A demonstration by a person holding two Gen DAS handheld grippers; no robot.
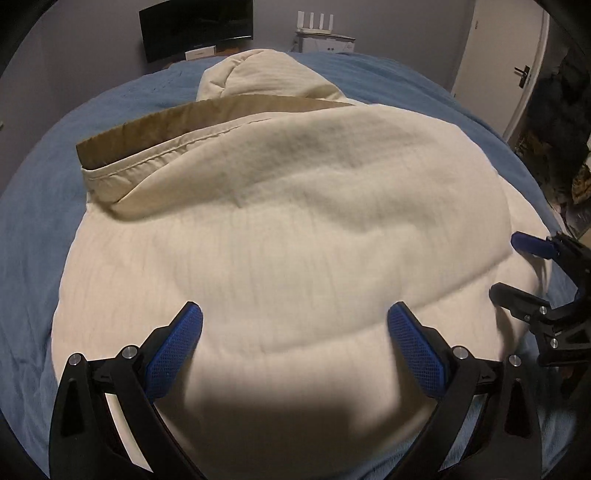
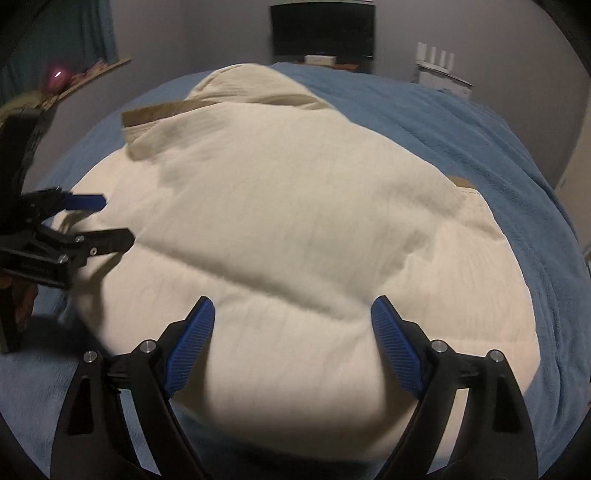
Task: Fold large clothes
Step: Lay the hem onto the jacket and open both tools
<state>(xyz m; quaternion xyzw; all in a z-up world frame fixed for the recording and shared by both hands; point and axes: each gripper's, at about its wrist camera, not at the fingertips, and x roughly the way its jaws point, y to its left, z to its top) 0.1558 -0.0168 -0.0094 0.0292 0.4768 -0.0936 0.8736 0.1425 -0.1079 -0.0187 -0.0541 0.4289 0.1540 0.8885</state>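
A large cream garment (image 1: 295, 206) lies folded on the blue bed cover (image 1: 40, 206), with a tan inner band (image 1: 177, 122) showing along a turned-over edge and a bunched part (image 1: 258, 74) at the far end. My left gripper (image 1: 294, 308) hovers open over the garment's near edge, with only cloth below it and nothing between its pads. The right gripper (image 2: 293, 301) is also open above the near part of the garment (image 2: 295, 206). Each gripper appears in the other's view: the right gripper (image 1: 504, 265) at the garment's right side, the left gripper (image 2: 116, 218) at its left side.
The blue cover (image 2: 498, 177) spreads around the garment on all sides. Beyond the bed stand a dark monitor (image 1: 195, 29), a white router with antennas (image 1: 317, 24) and a white door (image 1: 509, 55). A shelf with a pink object (image 2: 57, 77) is at the left.
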